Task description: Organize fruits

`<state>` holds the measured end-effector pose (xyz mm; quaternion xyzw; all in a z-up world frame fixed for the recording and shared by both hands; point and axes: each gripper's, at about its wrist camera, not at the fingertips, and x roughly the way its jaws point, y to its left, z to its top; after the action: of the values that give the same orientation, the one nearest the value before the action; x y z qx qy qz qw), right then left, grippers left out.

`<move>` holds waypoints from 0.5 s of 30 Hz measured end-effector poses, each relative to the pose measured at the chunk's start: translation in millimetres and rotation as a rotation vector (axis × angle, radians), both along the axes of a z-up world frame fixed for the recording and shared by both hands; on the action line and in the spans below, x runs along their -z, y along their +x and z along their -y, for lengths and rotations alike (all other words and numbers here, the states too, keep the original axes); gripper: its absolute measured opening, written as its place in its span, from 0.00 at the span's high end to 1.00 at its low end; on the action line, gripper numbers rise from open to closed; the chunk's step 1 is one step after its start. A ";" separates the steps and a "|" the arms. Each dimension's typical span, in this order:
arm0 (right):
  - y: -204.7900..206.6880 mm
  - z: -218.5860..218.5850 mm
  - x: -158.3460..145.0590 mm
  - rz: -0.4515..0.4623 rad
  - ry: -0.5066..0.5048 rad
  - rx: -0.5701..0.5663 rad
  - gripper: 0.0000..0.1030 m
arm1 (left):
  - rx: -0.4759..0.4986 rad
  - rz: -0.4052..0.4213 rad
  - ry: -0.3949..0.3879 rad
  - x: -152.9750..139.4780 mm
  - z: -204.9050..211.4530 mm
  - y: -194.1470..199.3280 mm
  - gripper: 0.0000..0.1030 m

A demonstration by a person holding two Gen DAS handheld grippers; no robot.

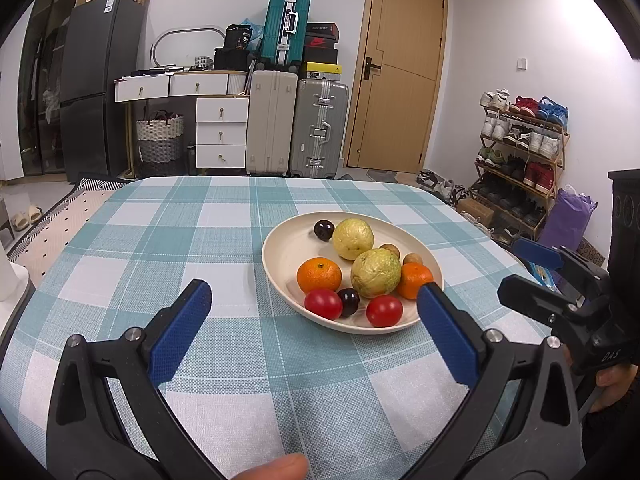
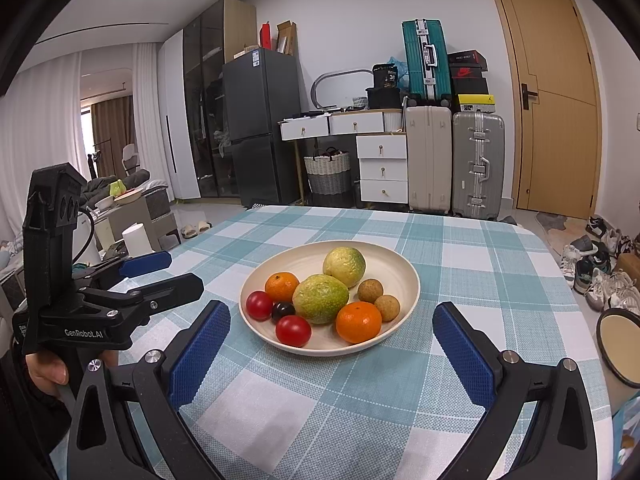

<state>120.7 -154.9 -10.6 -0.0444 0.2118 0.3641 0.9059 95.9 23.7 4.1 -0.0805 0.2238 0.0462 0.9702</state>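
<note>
A cream plate [image 1: 288,256] [image 2: 396,264] on the checked tablecloth holds two yellow-green guavas [image 1: 376,273] [image 2: 320,298], two oranges [image 1: 319,275] [image 2: 358,322], two red tomatoes [image 1: 323,303] [image 2: 293,330], dark plums [image 1: 324,230] [image 2: 283,311] and two brown longans [image 1: 412,259] [image 2: 387,307]. My left gripper [image 1: 314,298] is open, low over the cloth just short of the plate's near-left rim, nothing between its fingers. My right gripper [image 2: 331,314] is open too, its blue pads either side of the plate's near edge, holding nothing. Each gripper also shows in the other's view: the right gripper [image 1: 532,268], the left gripper [image 2: 160,268].
The table [image 1: 160,240] ends at a rounded far edge. Beyond it stand suitcases [image 1: 318,128], white drawers [image 1: 222,132], a fridge [image 1: 96,80], a door and a shoe rack [image 1: 520,152]. A round dark-rimmed object [image 2: 618,346] lies off the table's right side.
</note>
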 end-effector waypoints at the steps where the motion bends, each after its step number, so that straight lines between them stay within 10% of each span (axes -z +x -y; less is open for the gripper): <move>1: 0.0 0.0 0.2 -0.001 0.000 0.000 0.00 | 0.000 0.001 0.000 -0.1 0.0 -0.1 0.01; 15: -0.4 -0.4 0.3 0.000 -0.001 -0.003 0.00 | 0.002 0.000 0.000 -0.2 -0.1 0.2 0.01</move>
<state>120.3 -154.5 -11.0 -0.0454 0.2120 0.3655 0.9052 96.1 23.8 4.3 -0.0805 0.2239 0.0454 0.9702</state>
